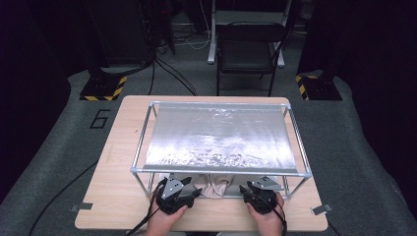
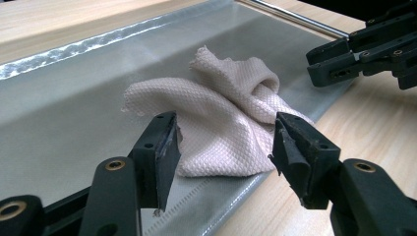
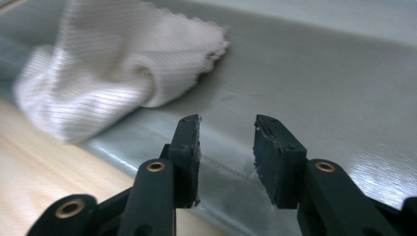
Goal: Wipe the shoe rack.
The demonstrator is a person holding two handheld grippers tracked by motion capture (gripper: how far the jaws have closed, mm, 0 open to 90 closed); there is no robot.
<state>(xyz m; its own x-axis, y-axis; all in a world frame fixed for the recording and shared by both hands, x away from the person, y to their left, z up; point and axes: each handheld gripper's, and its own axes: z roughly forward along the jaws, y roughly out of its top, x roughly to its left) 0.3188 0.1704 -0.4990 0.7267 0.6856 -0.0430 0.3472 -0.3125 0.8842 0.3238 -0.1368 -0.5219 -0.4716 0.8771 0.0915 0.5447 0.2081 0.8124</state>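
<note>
A crumpled pale pink cloth (image 2: 221, 118) with a waffle weave lies on the front edge of a grey shiny sheet (image 2: 64, 113) spread on the wooden table. In the high view the cloth (image 1: 215, 186) sits under the front rail of a metal frame, between both grippers. My left gripper (image 2: 223, 130) is open, and the cloth's near edge sits just beyond and between its jaws. My right gripper (image 3: 227, 128) is open over the sheet's edge (image 3: 305, 98), with nothing between its jaws. From there the cloth (image 3: 103, 73) is up to the left. The left gripper (image 1: 193, 189) and right gripper (image 1: 246, 189) sit at the table's front.
A metal tube frame (image 1: 221, 172) carries a silvery sheet (image 1: 221, 135) as a roof over most of the table (image 1: 113, 196). Its front legs stand just outside the two grippers. A folding chair (image 1: 246, 49) and stand bases are on the floor behind.
</note>
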